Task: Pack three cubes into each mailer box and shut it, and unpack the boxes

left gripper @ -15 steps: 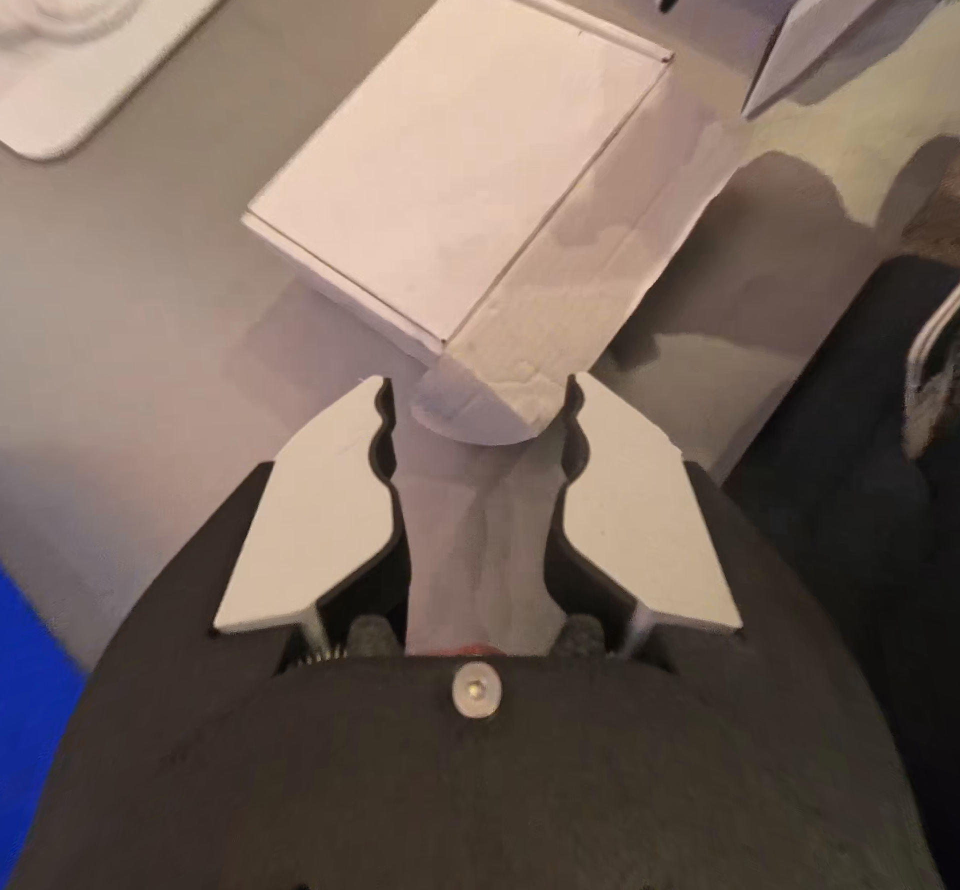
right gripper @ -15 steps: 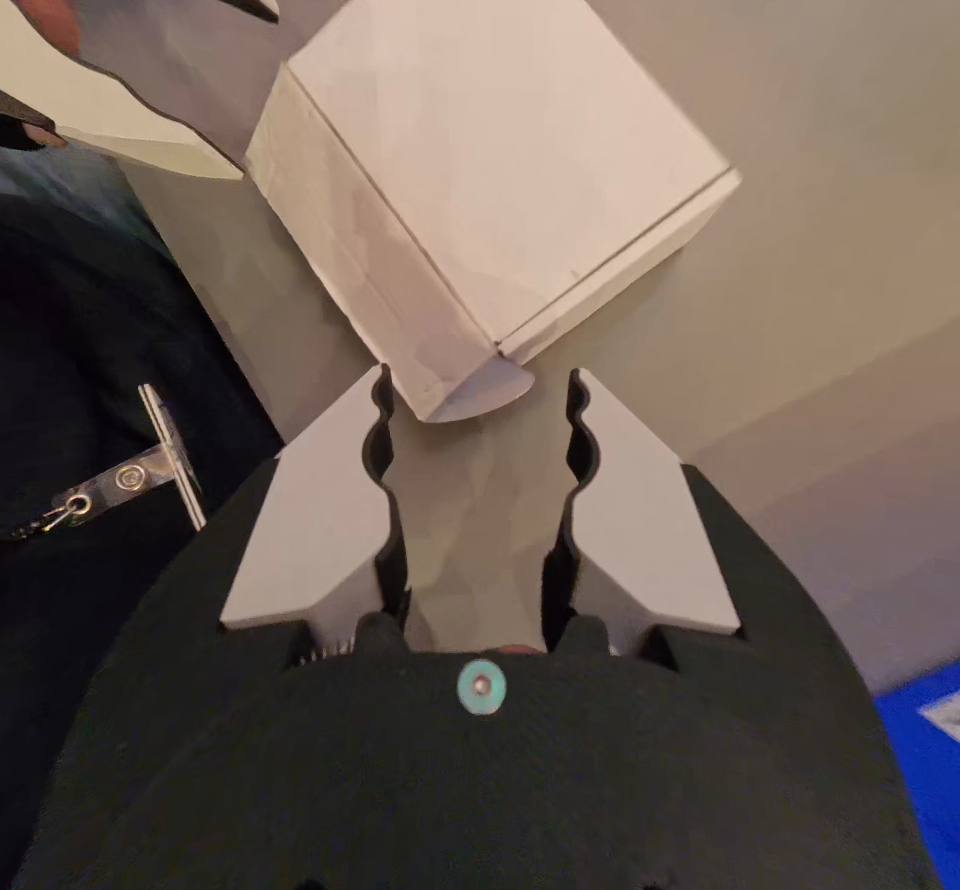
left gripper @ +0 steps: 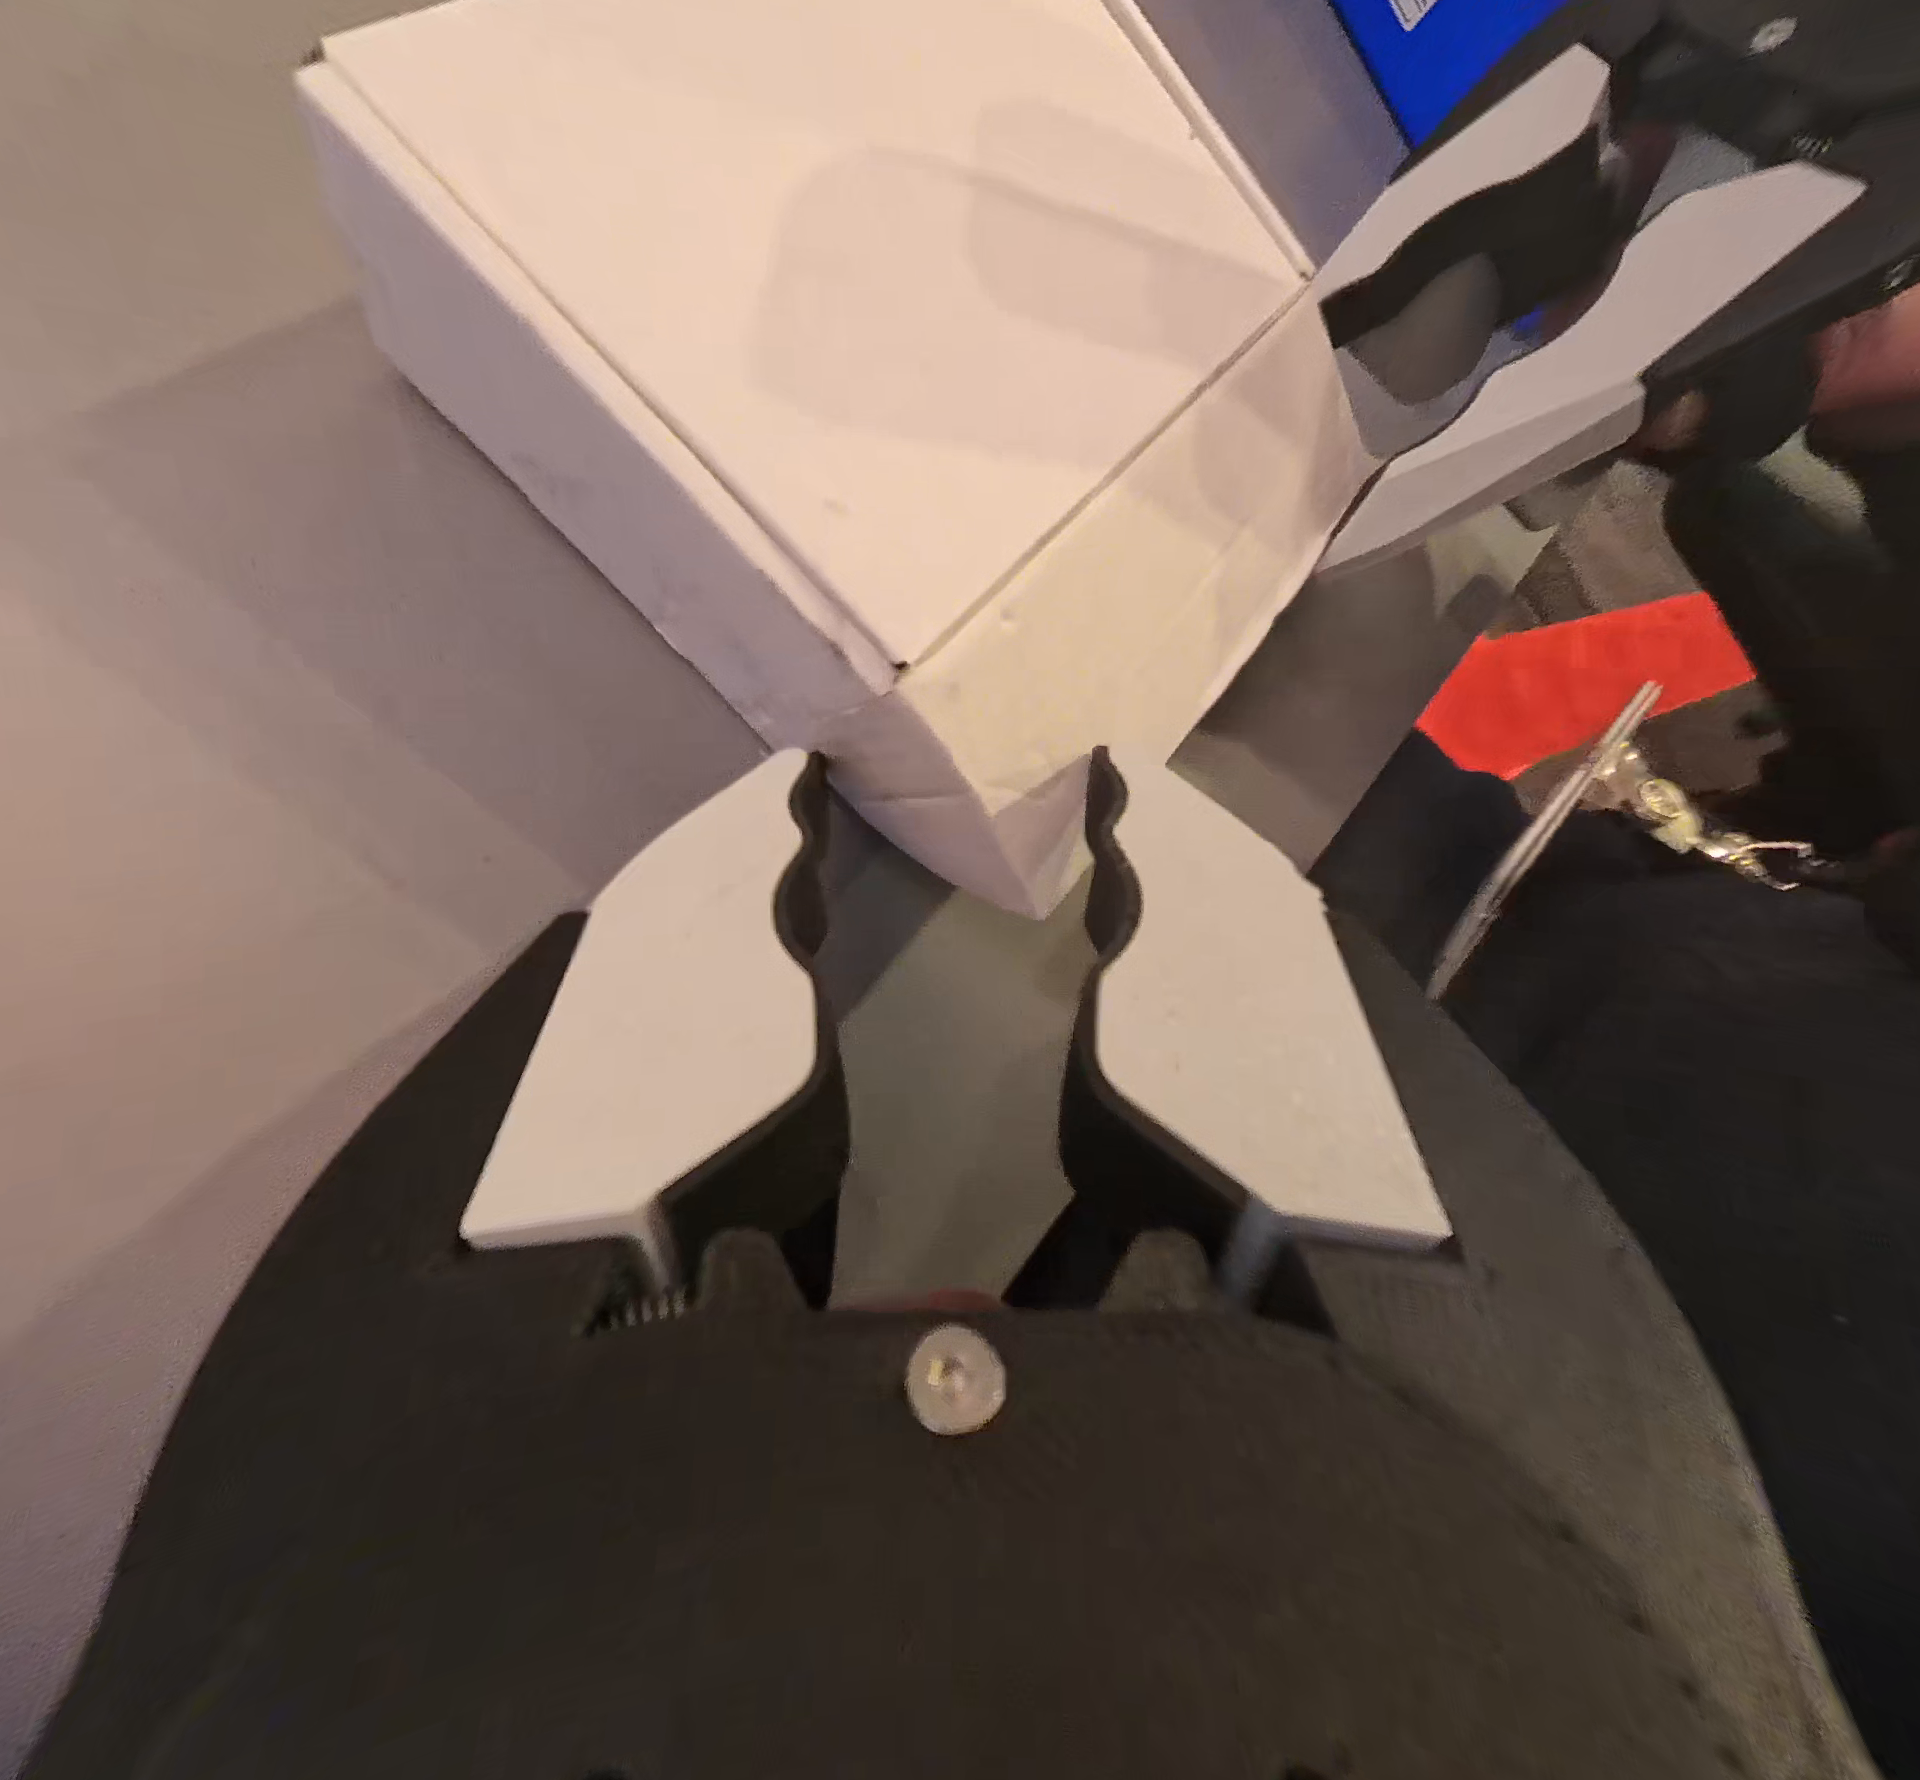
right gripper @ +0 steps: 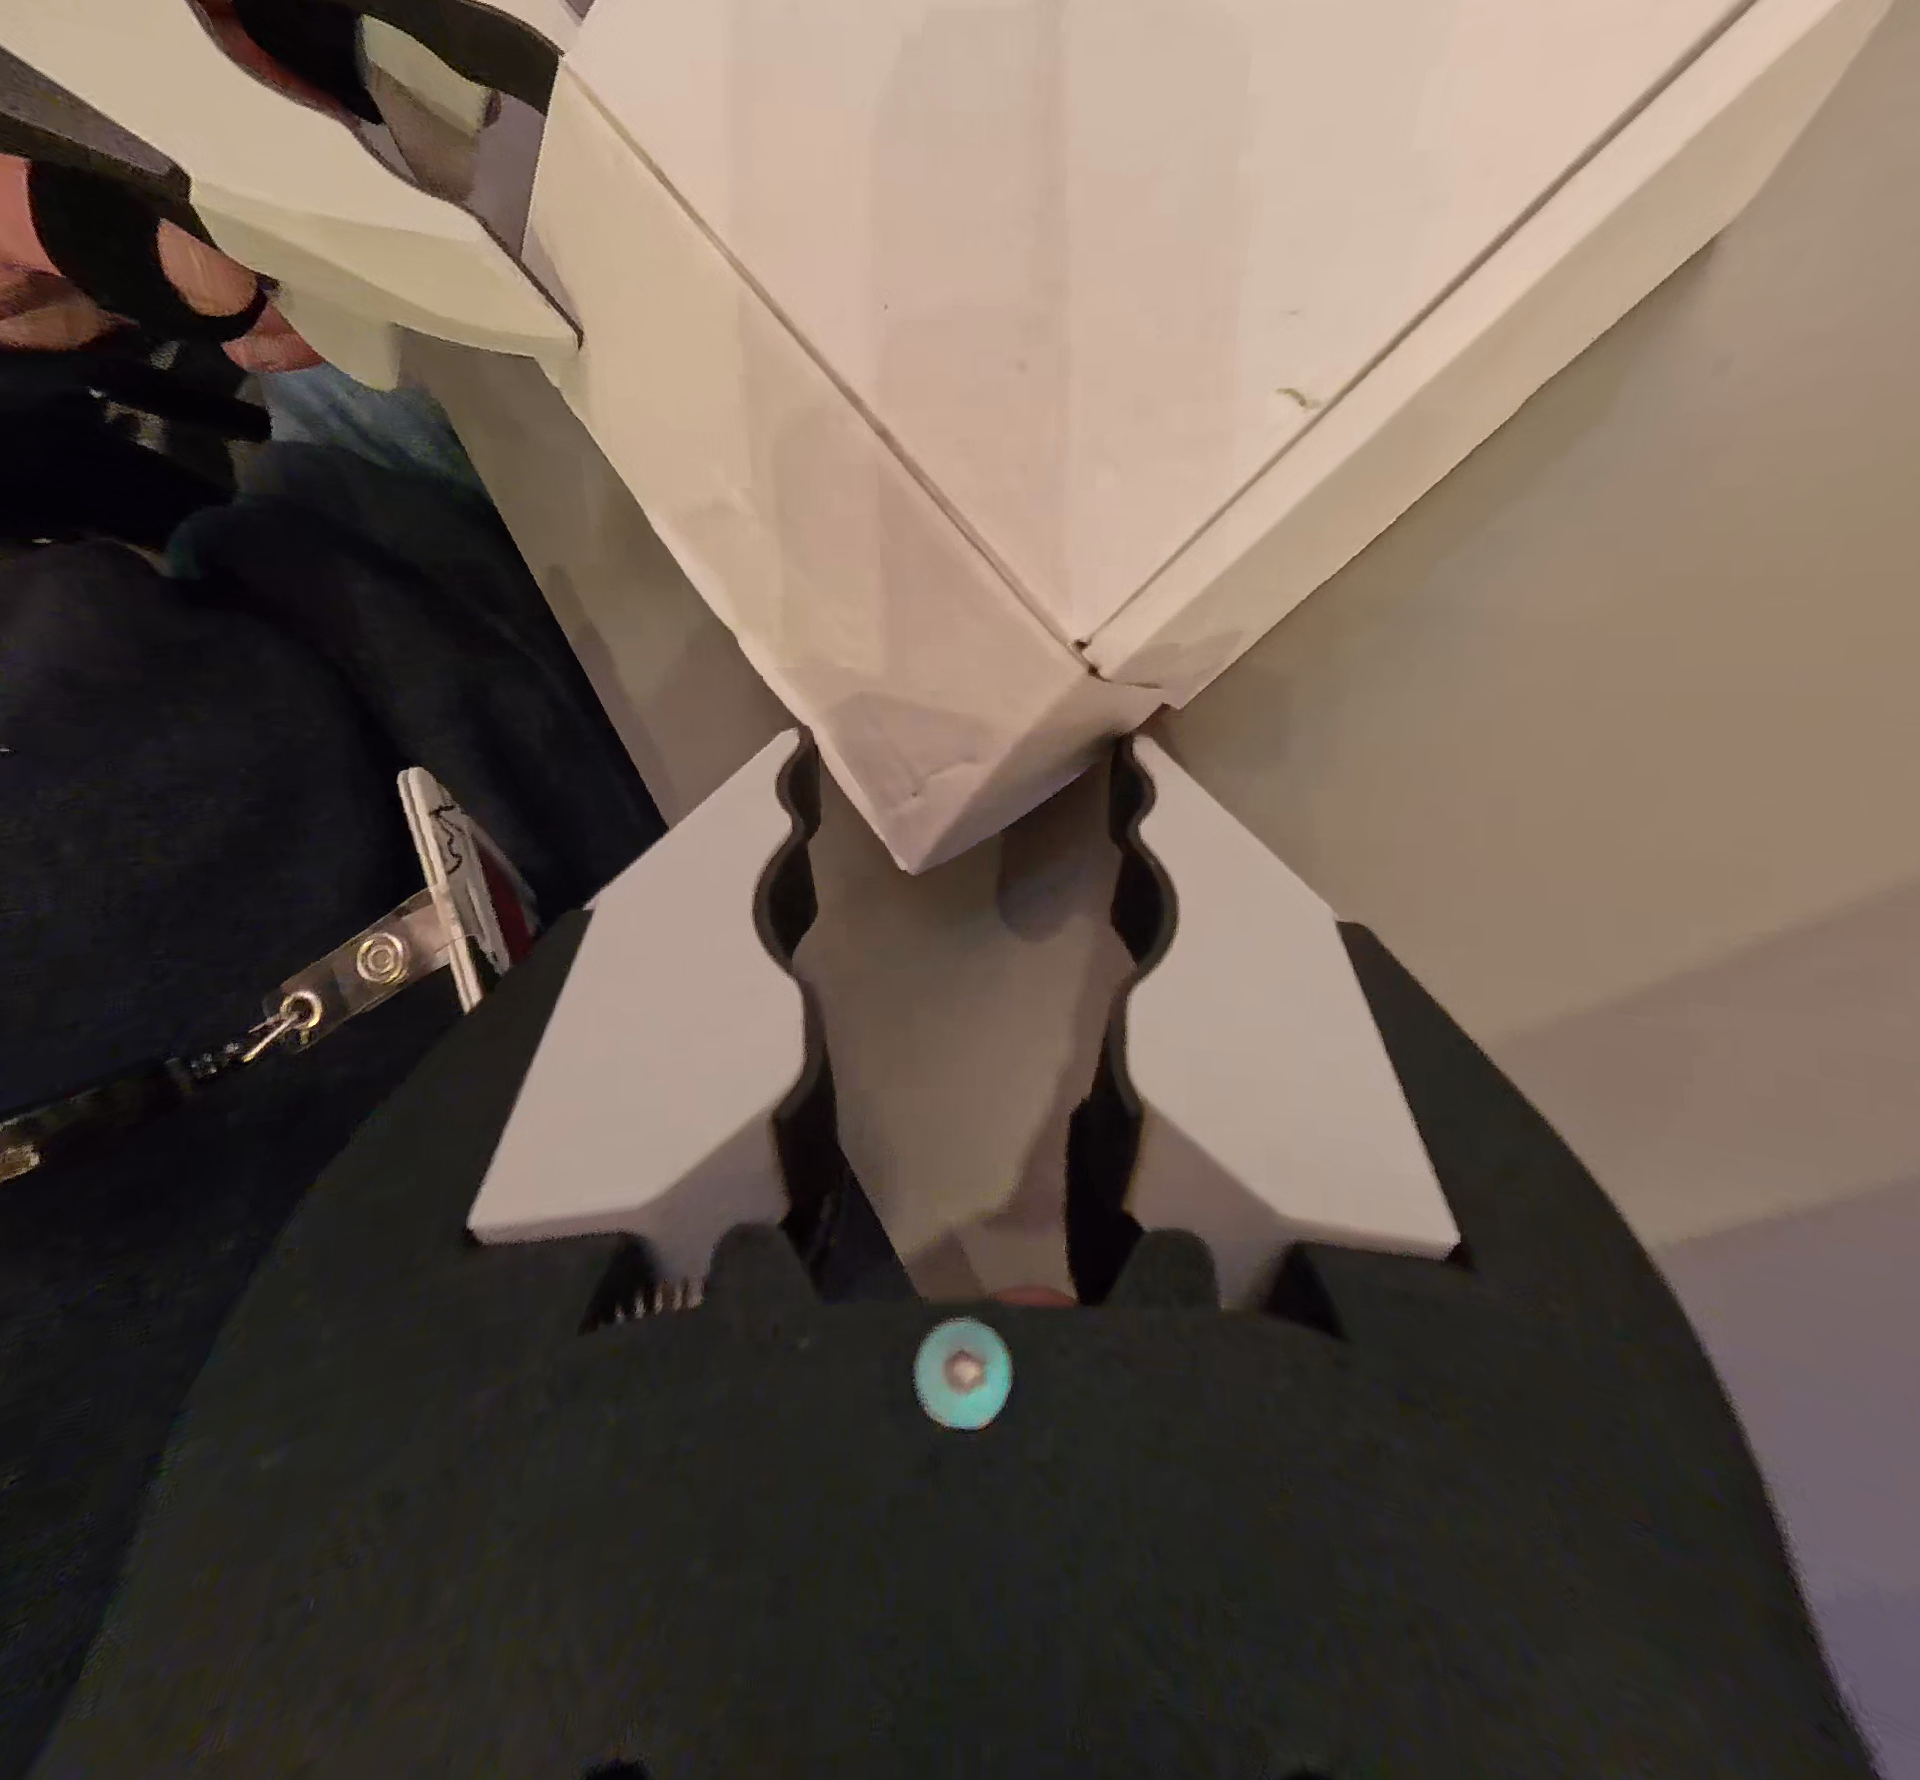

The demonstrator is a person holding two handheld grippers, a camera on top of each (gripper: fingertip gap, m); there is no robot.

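We see a closed white mailer box [left gripper: 831, 296] on a grey table [left gripper: 156, 587]. Our left gripper [left gripper: 951, 774] and right gripper [right gripper: 966, 754] each straddle a near corner of it, jaws spread wide, gripping nothing.

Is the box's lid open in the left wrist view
No, the lid lies flat and shut on the white box, with only thin seams showing along its edges and nothing of the inside visible.

One mailer box [left gripper: 831, 296]; two grippers [left gripper: 951, 831]
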